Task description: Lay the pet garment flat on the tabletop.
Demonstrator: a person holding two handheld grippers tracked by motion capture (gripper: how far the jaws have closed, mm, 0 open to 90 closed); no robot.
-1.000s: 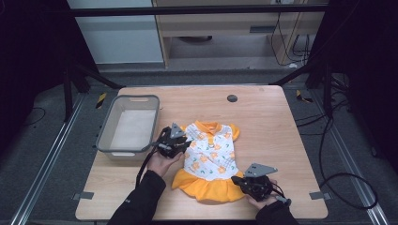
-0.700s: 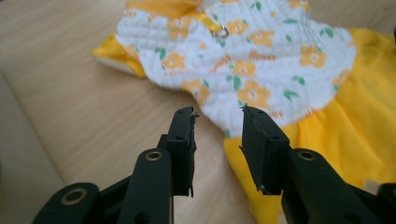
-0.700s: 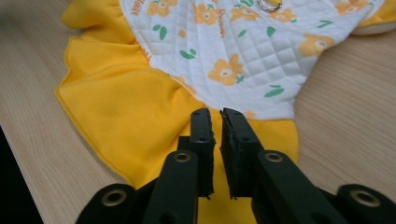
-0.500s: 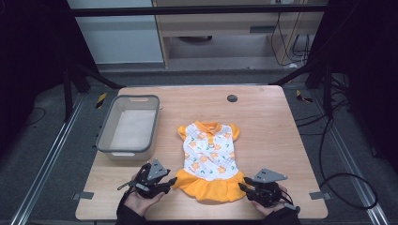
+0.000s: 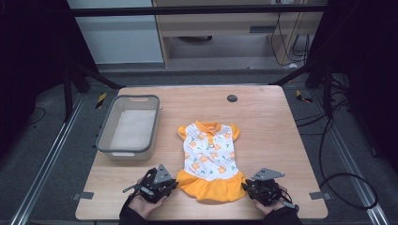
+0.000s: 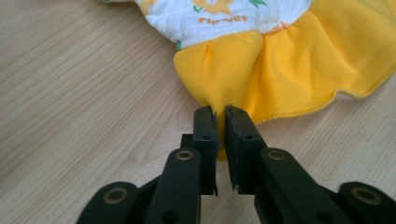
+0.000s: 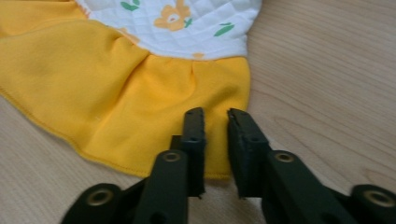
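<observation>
A small dress point(image 5: 209, 154) with a white flower-print top and an orange skirt lies flat on the wooden table point(image 5: 272, 126). My left gripper point(image 5: 172, 183) is at the skirt's lower left corner. Its jaws have just been closing, and in the left gripper view the left gripper point(image 6: 216, 112) stands shut on a pinched fold of orange skirt point(image 6: 280, 70). My right gripper point(image 5: 246, 186) is at the skirt's lower right corner. Its jaws have also been closing; the right gripper point(image 7: 215, 114) keeps a narrow gap, with the flat orange hem point(image 7: 116, 84) lying between the jaws.
A grey plastic basket point(image 5: 105, 140) stands on the table's left side, behind my left hand. A small black disc point(image 5: 232, 98) is set in the table near its far edge. Bare wood lies to the right of the dress.
My left hand came from the dress's left sleeve back to the skirt's lower left corner, and its jaws closed on the hem. The right gripper stayed at the lower right corner.
</observation>
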